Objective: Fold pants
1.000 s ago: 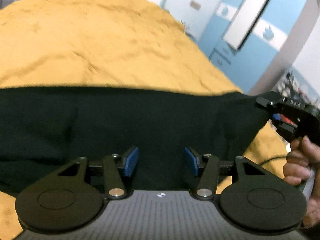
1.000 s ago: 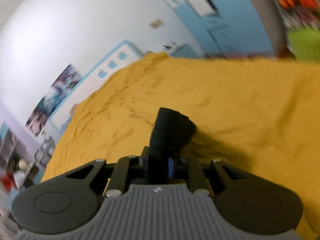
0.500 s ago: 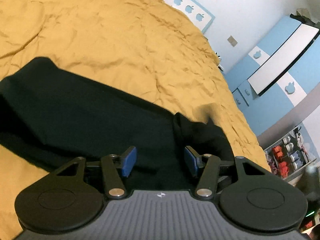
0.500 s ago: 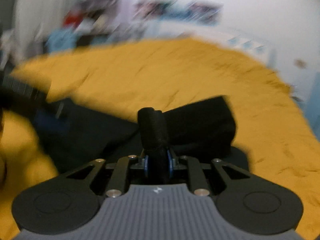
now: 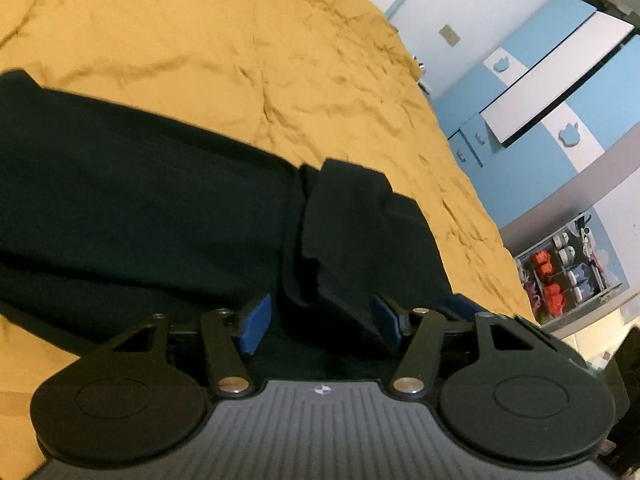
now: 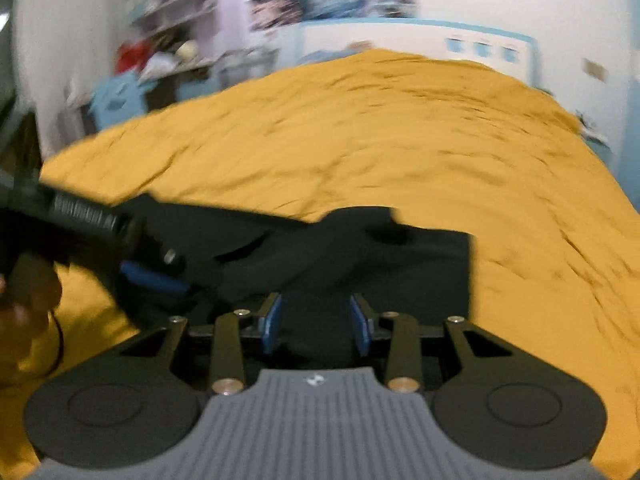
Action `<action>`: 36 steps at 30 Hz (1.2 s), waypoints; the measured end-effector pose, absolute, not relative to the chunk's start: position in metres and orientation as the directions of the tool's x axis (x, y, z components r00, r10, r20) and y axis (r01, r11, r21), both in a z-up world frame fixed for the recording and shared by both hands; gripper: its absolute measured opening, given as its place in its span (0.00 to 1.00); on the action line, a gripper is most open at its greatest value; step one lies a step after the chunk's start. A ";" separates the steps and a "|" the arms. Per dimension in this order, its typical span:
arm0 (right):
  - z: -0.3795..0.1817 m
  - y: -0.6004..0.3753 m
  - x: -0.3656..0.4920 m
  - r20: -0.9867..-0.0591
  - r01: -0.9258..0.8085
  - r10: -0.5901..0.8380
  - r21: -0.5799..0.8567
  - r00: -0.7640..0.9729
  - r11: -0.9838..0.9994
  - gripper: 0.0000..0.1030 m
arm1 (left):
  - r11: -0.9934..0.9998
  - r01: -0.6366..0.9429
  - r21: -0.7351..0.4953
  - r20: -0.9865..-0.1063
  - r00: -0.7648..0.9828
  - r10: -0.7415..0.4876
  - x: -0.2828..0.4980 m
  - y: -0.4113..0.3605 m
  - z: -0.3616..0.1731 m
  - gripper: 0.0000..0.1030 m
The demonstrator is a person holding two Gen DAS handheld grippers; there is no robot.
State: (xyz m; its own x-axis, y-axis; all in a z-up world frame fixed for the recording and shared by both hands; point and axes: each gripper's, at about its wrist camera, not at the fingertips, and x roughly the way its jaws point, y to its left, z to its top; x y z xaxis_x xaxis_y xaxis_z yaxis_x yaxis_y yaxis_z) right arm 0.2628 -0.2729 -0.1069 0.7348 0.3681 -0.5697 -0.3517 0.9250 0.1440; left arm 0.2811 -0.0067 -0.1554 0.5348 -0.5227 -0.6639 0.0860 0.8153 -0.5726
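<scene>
The black pants (image 5: 140, 208) lie across the yellow bedspread (image 5: 200, 40), with one end folded over into a thicker layer (image 5: 352, 220) at the right. My left gripper (image 5: 320, 322) is open, its blue pads on either side of that folded edge, low over the cloth. In the right wrist view the pants (image 6: 360, 256) lie just ahead. My right gripper (image 6: 316, 326) is open over the cloth and holds nothing. The left gripper (image 6: 132, 256) shows at the left of that view, held by a hand (image 6: 24, 312).
The yellow bedspread (image 6: 380, 132) fills both views. Blue and white cabinets (image 5: 560, 80) stand beyond the bed's right side, with shelves of small items (image 5: 568, 264) below. A cluttered shelf (image 6: 160, 60) and a poster wall stand behind the bed's far side.
My right gripper has opened and let go of the pants end it carried over; that end now lies folded on the rest. My left gripper has closed in on the fold.
</scene>
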 end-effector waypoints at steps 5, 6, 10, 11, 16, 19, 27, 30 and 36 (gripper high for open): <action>-0.115 -0.297 0.257 -0.559 -0.264 0.333 0.202 0.759 0.943 0.33 | 0.781 -0.012 -0.625 -0.681 0.497 -0.537 0.300 -0.020 -0.171 0.66; -0.117 -0.298 0.254 -0.563 -0.253 0.327 0.207 0.759 0.945 0.33 | 0.771 -0.034 -0.636 -0.682 0.492 -0.541 0.302 -0.022 -0.174 0.65; -0.125 -0.296 0.258 -0.573 -0.225 0.295 0.191 0.765 0.955 0.33 | 0.716 -0.124 -0.687 -0.666 0.500 -0.553 0.311 -0.022 -0.179 0.37; -0.128 -0.297 0.257 -0.574 -0.221 0.293 0.193 0.765 0.956 0.33 | 0.720 -0.131 -0.681 -0.669 0.510 -0.540 0.311 -0.023 -0.178 0.16; -0.127 -0.292 0.262 -0.565 -0.225 0.298 0.196 0.769 0.954 0.33 | 0.746 -0.083 -0.661 -0.605 0.645 -0.466 0.284 -0.017 -0.156 0.09; -0.121 -0.287 0.261 -0.560 -0.247 0.316 0.197 0.766 0.949 0.33 | 0.774 -0.069 -0.629 -0.595 0.684 -0.423 0.267 -0.008 -0.149 0.09; -0.131 -0.265 0.267 -0.673 -0.279 0.268 0.095 0.690 0.955 0.33 | 0.787 -0.109 -0.607 -0.667 0.607 -0.431 0.266 0.003 -0.180 0.13; -0.121 -0.266 0.265 -0.615 -0.281 0.300 0.132 0.729 0.951 0.33 | 0.787 -0.118 -0.605 -0.686 0.579 -0.440 0.270 0.005 -0.183 0.19; -0.129 -0.251 0.279 -0.724 -0.318 0.264 0.065 0.637 0.946 0.34 | 0.810 -0.100 -0.577 -0.711 0.550 -0.439 0.263 0.012 -0.168 0.28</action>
